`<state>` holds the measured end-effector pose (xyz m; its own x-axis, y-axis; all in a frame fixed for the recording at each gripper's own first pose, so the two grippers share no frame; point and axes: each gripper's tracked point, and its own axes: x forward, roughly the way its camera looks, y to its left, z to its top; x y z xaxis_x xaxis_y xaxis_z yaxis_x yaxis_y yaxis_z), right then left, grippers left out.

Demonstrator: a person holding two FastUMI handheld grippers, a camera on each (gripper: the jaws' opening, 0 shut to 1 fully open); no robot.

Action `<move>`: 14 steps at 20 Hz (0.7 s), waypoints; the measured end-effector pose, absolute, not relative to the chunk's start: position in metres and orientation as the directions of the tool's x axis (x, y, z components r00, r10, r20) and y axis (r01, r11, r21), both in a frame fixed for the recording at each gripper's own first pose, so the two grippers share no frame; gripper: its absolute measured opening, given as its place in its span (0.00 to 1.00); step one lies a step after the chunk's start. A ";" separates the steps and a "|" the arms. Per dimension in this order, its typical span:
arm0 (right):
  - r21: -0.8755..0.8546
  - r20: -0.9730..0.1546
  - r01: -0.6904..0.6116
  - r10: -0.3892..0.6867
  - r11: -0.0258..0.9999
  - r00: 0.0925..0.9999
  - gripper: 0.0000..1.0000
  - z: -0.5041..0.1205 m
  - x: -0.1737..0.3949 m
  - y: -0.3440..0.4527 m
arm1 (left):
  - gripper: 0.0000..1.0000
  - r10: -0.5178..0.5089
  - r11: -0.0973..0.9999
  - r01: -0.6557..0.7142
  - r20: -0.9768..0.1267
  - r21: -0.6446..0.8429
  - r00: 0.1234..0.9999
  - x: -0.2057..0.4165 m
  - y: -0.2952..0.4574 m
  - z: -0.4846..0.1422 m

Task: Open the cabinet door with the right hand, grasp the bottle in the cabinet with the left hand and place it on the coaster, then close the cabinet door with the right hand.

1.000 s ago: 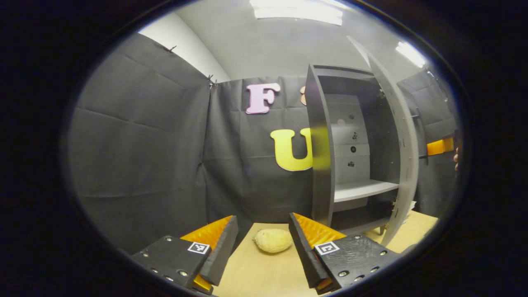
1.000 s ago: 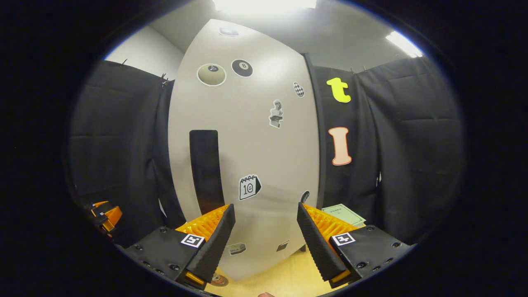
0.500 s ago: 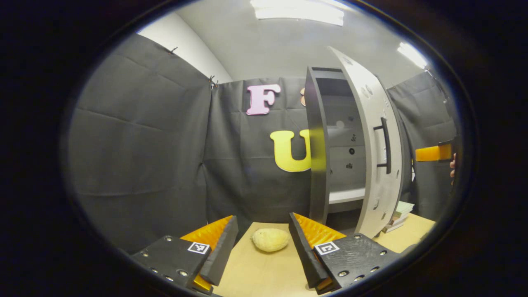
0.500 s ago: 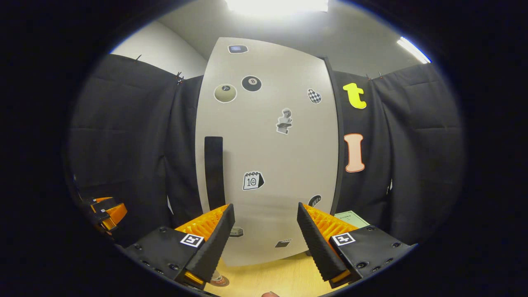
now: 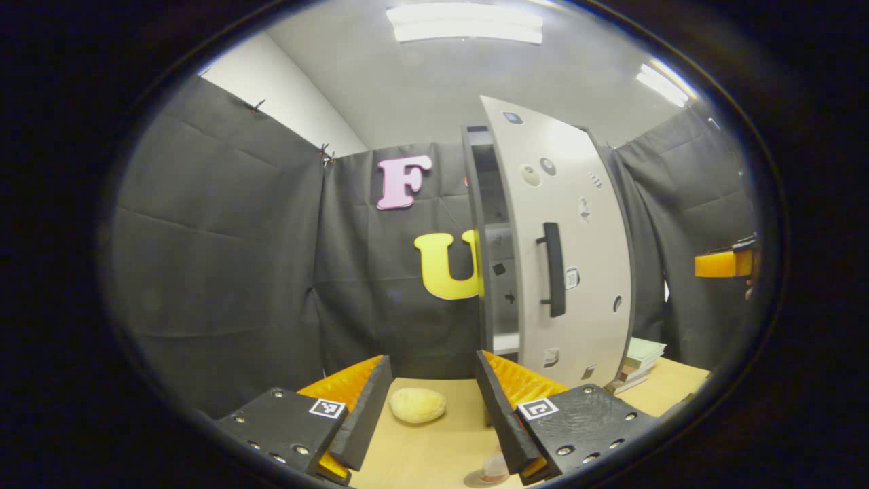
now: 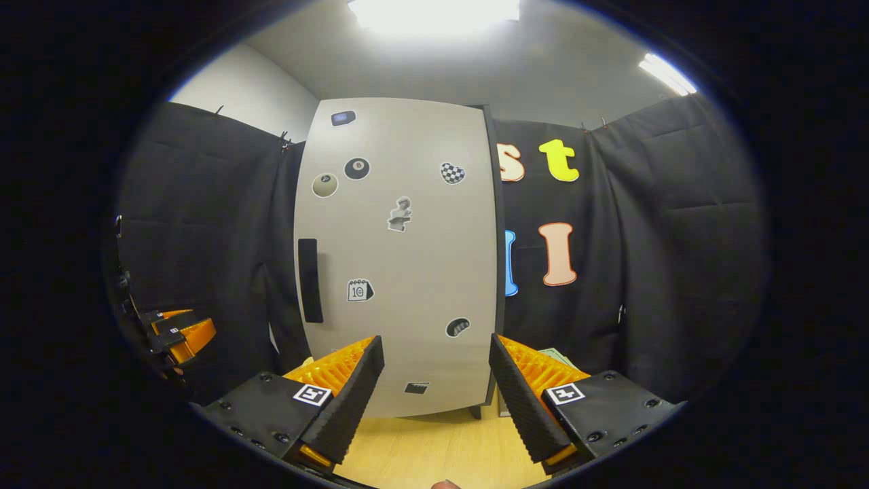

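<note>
The grey cabinet door (image 5: 577, 272) with stickers and a black handle (image 5: 553, 268) stands nearly shut, leaving a narrow gap onto the cabinet's inside (image 5: 499, 272). In the right gripper view the door (image 6: 407, 272) faces me a little way off, its handle (image 6: 309, 280) at the left. My right gripper (image 6: 434, 356) is open and holds nothing, apart from the door. My left gripper (image 5: 432, 377) is open and empty over the table. A small clear bottle top (image 5: 494, 466) on a dark coaster (image 5: 475, 479) peeks out by its right finger.
A yellow lumpy object (image 5: 417, 405) lies on the wooden table (image 5: 434, 448) ahead of the left gripper. A stack of books (image 5: 638, 360) sits right of the cabinet. The right gripper (image 5: 723, 263) shows at the far right; the left gripper (image 6: 178, 333) at the far left.
The cabinet door has swung from wide open to nearly shut. The right gripper has drawn back from the door. The left gripper's view has shifted, bringing the bottle top into sight.
</note>
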<state>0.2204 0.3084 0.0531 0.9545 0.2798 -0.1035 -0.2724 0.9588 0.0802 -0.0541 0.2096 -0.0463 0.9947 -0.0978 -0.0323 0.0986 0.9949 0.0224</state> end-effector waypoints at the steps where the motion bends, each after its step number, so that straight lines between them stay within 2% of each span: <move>1: 0.077 -0.103 -0.269 0.276 0.960 0.956 0.94 0.051 0.219 0.294 | 0.74 -0.095 0.995 0.096 -0.026 0.030 0.995 -0.054 0.209 -0.045; 6: 0.080 -0.090 -0.232 0.238 0.969 0.967 0.99 0.039 0.215 0.224 | 0.74 -0.093 0.995 0.093 -0.014 0.028 0.996 -0.057 0.198 -0.041; 7: 0.086 -0.088 -0.228 0.235 0.970 0.968 0.99 0.037 0.213 0.213 | 0.79 -0.086 0.996 0.086 -0.012 0.037 0.996 -0.058 0.200 -0.040; 8: 0.090 -0.082 -0.224 0.232 0.970 0.969 0.99 0.036 0.210 0.203 | 0.74 -0.078 0.996 0.078 -0.006 0.048 0.997 -0.058 0.202 -0.039; 11: 0.082 -0.072 -0.197 0.203 0.977 0.977 0.99 0.031 0.200 0.174 | 0.76 -0.074 0.996 0.073 0.001 0.059 0.997 -0.057 0.203 -0.037; 14: 0.068 -0.045 -0.185 0.189 0.980 0.981 0.97 0.026 0.194 0.163 | 0.74 -0.085 0.995 0.085 0.006 0.053 0.996 -0.061 0.201 -0.038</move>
<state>0.1938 0.1632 0.0259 0.9810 0.1885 -0.0450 -0.1853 0.9803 0.0680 -0.0608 0.2006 -0.0378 0.9963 -0.0855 0.0061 0.0851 0.9950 0.0533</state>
